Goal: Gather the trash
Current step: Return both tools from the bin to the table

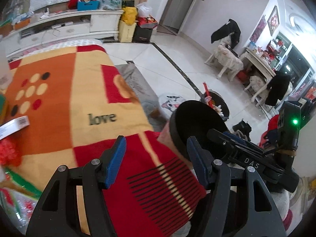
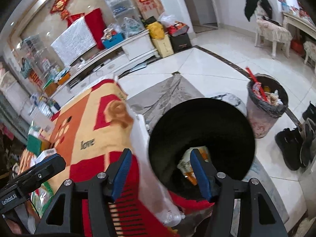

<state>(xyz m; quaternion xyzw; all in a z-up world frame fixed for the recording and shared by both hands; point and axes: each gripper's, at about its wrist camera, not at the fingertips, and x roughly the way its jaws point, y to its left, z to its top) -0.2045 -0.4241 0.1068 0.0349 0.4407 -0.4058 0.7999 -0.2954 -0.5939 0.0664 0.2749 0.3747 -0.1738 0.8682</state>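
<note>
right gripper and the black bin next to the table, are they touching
Cannot tell. In the right wrist view the right gripper hangs open over the black bin, one finger overlapping its dark mouth, but no contact or gap shows plainly.

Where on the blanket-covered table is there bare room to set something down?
Free: the blanket's middle, from the dot pattern across the "love" lettering to the striped red corner. Crowded: its left edge, with a white box, red wrapping and green items.

I've got a black-lined bin [image 2: 201, 138] beside the table, wrappers [image 2: 187, 167] in its bottom; farther off, a second bin [image 2: 264, 108] heaped with rubbish.
</note>
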